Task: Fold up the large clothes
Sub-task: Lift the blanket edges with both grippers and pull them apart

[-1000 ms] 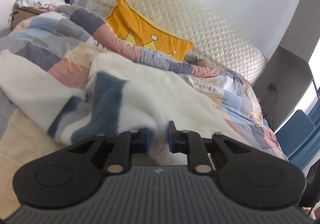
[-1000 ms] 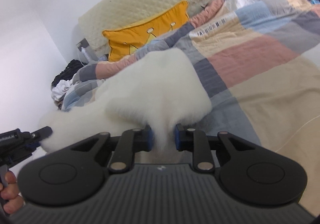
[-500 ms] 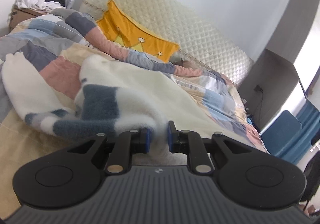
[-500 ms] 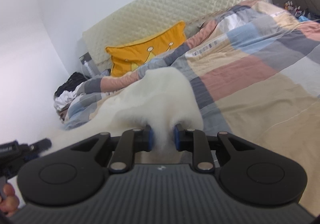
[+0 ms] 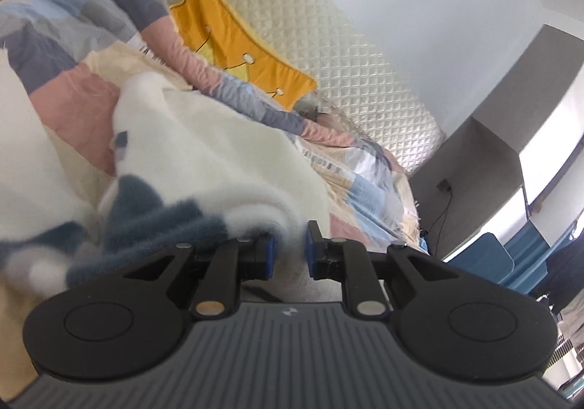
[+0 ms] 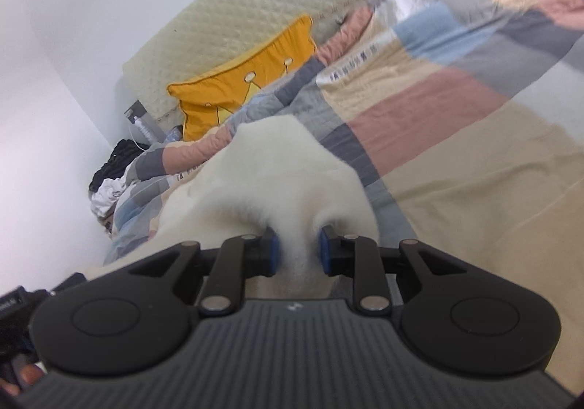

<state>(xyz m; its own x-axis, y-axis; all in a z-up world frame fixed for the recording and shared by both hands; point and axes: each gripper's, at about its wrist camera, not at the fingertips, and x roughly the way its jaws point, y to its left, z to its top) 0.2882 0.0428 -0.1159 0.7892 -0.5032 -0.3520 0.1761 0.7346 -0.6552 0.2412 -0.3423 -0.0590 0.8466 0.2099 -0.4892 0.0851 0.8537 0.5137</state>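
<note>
Two grippers hold one fluffy cream garment (image 5: 233,160) with grey-blue blocks, which lies on the patchwork quilt (image 6: 456,109) of the bed. The left gripper (image 5: 290,252) has its jaws clenched on a thick fold of fleece at 6 o'clock in its view. The right gripper (image 6: 297,250) has fleece between its jaws too; they have just been opening a little, yet the pile fills the gap and touches both pads. I judge the fabric soft, bulky and light, not slippery, but it stretches and sags, so edges or corners are the better places to take it. At 12 o'clock a yellow crown pillow (image 5: 248,58) leans against the quilted headboard (image 6: 255,7).
</note>
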